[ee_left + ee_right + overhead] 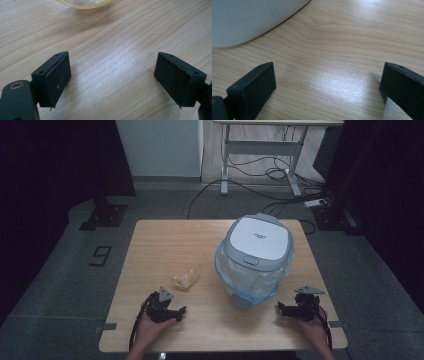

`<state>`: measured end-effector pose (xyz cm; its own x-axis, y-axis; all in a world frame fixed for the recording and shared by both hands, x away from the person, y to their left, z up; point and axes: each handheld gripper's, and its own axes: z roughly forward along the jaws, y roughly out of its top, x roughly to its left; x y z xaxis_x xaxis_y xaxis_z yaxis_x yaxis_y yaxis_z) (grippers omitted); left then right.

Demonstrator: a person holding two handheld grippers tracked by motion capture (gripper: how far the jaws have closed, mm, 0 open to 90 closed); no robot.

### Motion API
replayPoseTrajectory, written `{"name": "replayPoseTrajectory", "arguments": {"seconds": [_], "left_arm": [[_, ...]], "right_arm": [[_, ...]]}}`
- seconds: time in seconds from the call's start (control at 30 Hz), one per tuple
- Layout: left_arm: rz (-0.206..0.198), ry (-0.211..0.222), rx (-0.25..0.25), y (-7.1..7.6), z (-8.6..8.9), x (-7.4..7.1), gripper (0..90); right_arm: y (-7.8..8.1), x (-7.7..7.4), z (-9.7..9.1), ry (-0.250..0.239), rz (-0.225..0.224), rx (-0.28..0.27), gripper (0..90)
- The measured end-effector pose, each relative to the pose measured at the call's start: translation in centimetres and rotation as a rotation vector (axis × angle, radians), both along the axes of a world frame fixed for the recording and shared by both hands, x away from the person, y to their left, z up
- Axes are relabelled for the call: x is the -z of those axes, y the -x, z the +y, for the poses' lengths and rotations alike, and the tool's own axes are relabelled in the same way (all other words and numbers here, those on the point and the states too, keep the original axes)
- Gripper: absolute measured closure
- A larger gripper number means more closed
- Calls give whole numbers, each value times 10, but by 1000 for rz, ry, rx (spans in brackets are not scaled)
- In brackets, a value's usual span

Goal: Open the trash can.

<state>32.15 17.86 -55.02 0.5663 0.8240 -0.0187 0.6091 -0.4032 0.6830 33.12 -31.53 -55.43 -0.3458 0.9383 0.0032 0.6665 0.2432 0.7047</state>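
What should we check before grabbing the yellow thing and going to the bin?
1. Left hand-held gripper open, nothing between its jaws: ok.
2. Right hand-held gripper open, nothing between its jaws: ok.
3. Yellow crumpled wrapper lies loose on the table, just ahead of the left hand-held gripper: ok.
4. Bin stands upright with its blue liner fitted: ok.
5. Bin lid open for dropping: not ok, it is shut.
6. What the wrapper is made of, how easily it crushes: cannot tell.
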Motion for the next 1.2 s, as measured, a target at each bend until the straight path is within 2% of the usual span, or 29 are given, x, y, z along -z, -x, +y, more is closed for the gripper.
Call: {"name": "replayPoseTrajectory", "arguments": {"seconds": [0.4,0.67,0.73,0.9,1.1,1.2], "left_arm": [[-1,1,-5,1,0,0,134],[-1,0,-2,1,0,0,135],[-1,0,-2,1,0,0,135],[-1,1,-2,1,0,0,136],[-1,1,1,0,0,0,137],[-1,1,2,0,0,0,137]], "right_arm": [[0,-1,-2,-3,-9,21,37],[5,-2,-8,-6,-35,73,131],[6,-4,-11,-25,-40,73,138],[12,-15,-19,-82,-89,63,201],[22,-37,-24,-153,-157,28,305],[26,-46,-25,-193,-172,11,347]]}}
